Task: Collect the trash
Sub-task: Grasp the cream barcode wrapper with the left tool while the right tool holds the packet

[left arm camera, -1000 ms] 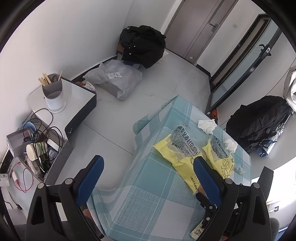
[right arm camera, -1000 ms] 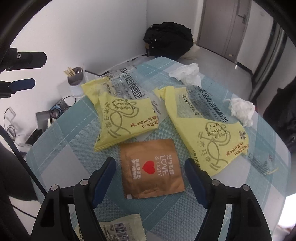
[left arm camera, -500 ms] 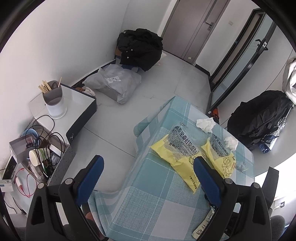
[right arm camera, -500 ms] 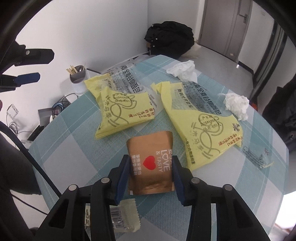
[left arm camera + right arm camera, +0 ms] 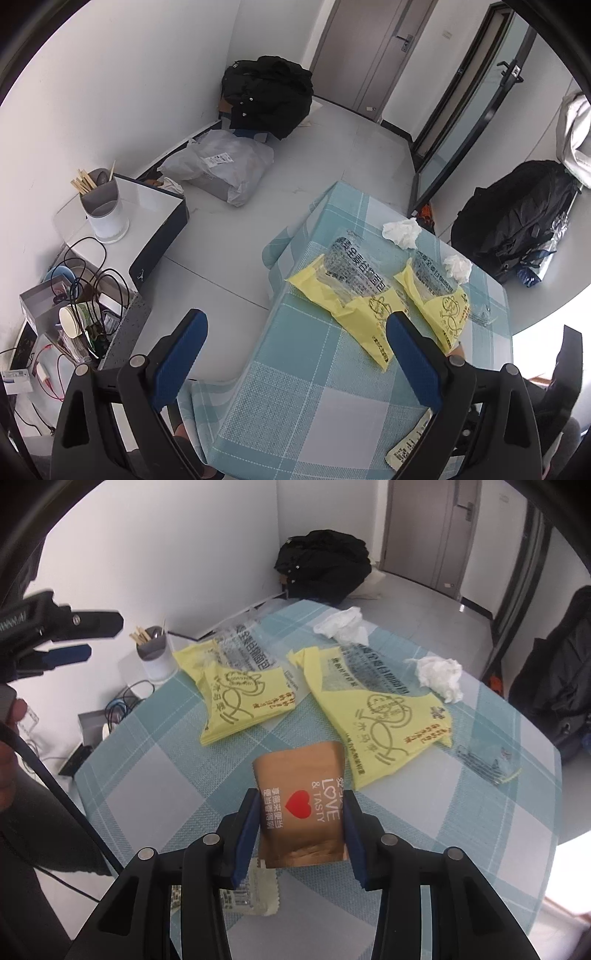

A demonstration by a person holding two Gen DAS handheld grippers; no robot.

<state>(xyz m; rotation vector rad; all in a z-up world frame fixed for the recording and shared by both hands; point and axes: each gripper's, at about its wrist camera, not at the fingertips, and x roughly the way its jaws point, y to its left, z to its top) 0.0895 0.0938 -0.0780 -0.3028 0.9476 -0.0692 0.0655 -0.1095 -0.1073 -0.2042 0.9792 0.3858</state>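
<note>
Your right gripper (image 5: 301, 825) has just closed on one brown snack pouch (image 5: 301, 805); beyond its fingers: two yellow bags (image 5: 236, 698), two tissue wads (image 5: 439, 675). Left gripper (image 5: 295, 354) gapes wide, empty.

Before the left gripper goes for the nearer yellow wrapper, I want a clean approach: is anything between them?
Nothing visible. The left gripper hangs with open, empty jaws above the table edge, and only bare checked tablecloth lies between it and the nearer yellow wrapper.
</note>
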